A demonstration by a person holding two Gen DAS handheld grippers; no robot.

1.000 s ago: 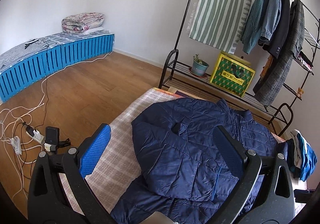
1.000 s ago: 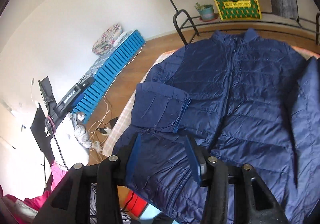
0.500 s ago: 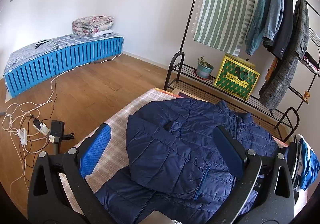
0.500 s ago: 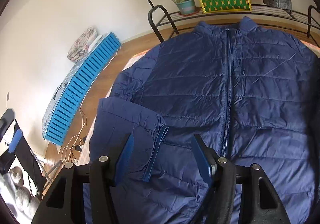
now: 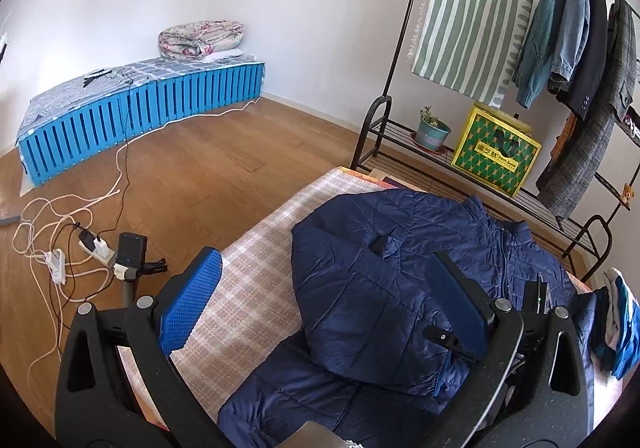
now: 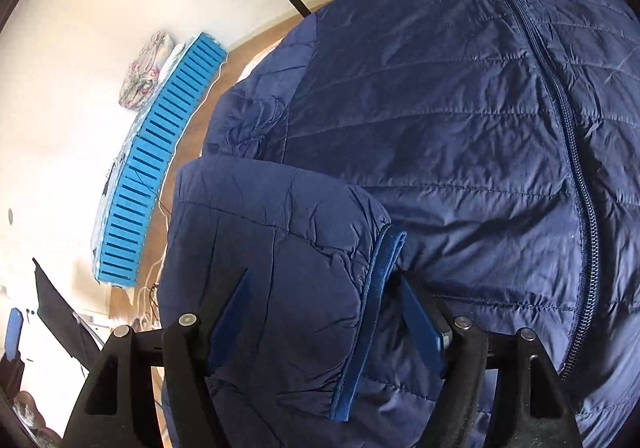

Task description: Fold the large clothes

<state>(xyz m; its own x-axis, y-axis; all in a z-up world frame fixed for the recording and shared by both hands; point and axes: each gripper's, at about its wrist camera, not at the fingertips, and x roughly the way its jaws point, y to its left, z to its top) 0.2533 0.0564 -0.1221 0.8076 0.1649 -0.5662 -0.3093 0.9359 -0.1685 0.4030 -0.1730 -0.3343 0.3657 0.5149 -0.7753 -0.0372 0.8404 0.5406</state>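
Left wrist view: left claw [image 5: 324, 304] hangs above the table [image 5: 256, 260], fingers spread wide apart, nothing between them. The navy quilted jacket [image 5: 384, 280] lies on the table's checked cloth, one sleeve folded across the chest. Behind the table stands a black clothes rack [image 5: 384, 112] with a striped cloth [image 5: 476, 12], hanging coats [image 5: 576, 48], a potted plant [image 5: 432, 128] and a yellow-green box [image 5: 496, 156] on its lower shelf. A blue slatted bed [image 5: 140, 112] stands against the far wall, a rolled quilt [image 5: 200, 38] on top. White cables and a power strip [image 5: 56, 264] lie on the wood floor. A small pile of clothes [image 5: 616, 328] sits at the table's right edge.

Right wrist view: right claw [image 6: 324, 324] is low over the jacket [image 6: 460, 120], zipper closed. The folded sleeve [image 6: 280, 260], with its lighter blue cuff band, lies between the parted fingers; fingers not clamped, the right one just beside the cuff. Contact with the fabric: cannot tell.
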